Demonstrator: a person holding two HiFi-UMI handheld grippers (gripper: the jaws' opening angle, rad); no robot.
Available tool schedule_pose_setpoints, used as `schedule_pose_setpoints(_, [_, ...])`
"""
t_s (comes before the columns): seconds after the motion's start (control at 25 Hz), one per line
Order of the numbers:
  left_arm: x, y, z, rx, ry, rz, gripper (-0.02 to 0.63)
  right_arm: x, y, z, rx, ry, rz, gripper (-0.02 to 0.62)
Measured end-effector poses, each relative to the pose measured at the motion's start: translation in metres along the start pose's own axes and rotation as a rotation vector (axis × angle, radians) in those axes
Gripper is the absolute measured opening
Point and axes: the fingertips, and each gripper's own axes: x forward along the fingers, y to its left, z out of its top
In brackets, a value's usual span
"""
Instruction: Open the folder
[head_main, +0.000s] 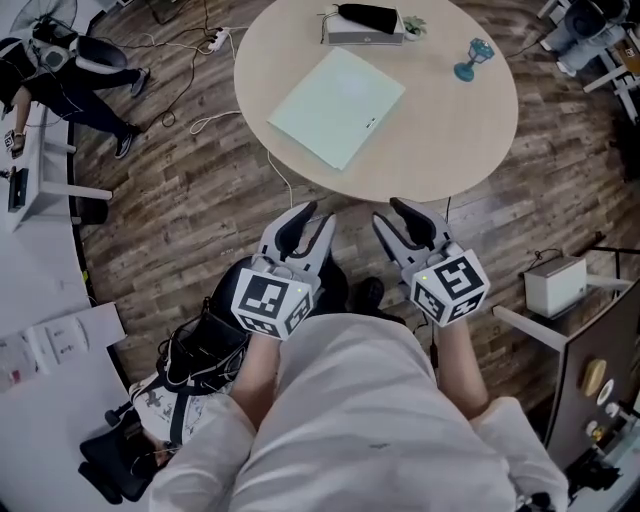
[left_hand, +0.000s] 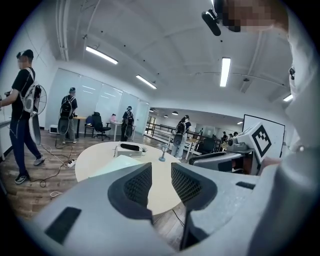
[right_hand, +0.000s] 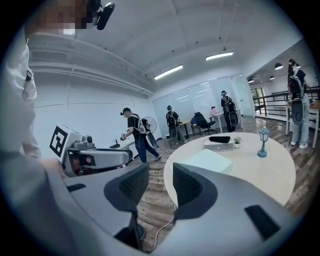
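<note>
Round beige tabletop (head_main: 450, 140) on a dark wood-plank floor (head_main: 180, 200), in an open office with strip lights overhead, glass partitions at the back and several people standing around wearing backpacks. Cables and a power strip (head_main: 215, 40) lie on the floor left of the tabletop, and a small white box (head_main: 556, 285) sits off to the right. At the far side of the tabletop there's a grey box (head_main: 363, 34) with a black pouch (head_main: 368, 17) on top, a tiny plant (head_main: 414, 26) beside it and a blue lantern figurine (head_main: 472, 58). The only print I can see is the square markers on the gripper cubes, plus a small dark mark near the folder's edge that's too small to read. The folder (head_main: 337, 106), pale green, lies flat and closed on the near-left part of the tabletop. The left gripper (head_main: 312, 216) and right gripper (head_main: 392, 214) sit side by side over the floor, just short of the tabletop edge. Both have their jaws apart with nothing between them. The folder is ahead of both, well apart, untouched.
</note>
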Motion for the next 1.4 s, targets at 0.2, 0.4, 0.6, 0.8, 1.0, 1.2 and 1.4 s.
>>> schedule_pose_setpoints(0.2, [0.014,0.020,0.005,0.002,0.007,-0.016,0.107,0.024,-0.011,0.009,0.004,0.008,-0.012,0.143])
schedule_pose_setpoints(0.4, [0.029,0.038,0.010,0.024,0.019,-0.041,0.118,0.044,-0.023,0.016,0.010,0.011,-0.034,0.143])
schedule_pose_setpoints(0.6, [0.040,0.056,0.016,0.069,0.027,-0.077,0.121,0.061,-0.033,0.020,0.020,0.020,-0.081,0.141])
schedule_pose_setpoints(0.8, [0.056,0.075,0.015,0.110,0.058,-0.137,0.123,0.076,-0.046,0.021,0.054,0.025,-0.153,0.138])
schedule_pose_setpoints(1.0, [0.065,0.088,0.004,0.169,0.111,-0.199,0.126,0.090,-0.053,0.005,0.114,0.051,-0.223,0.138])
schedule_pose_setpoints(1.2, [0.076,0.096,-0.014,0.283,0.177,-0.256,0.126,0.106,-0.058,-0.013,0.169,0.082,-0.260,0.138])
schedule_pose_setpoints(1.4, [0.079,0.103,-0.024,0.316,0.200,-0.301,0.127,0.116,-0.064,-0.032,0.272,0.089,-0.283,0.137])
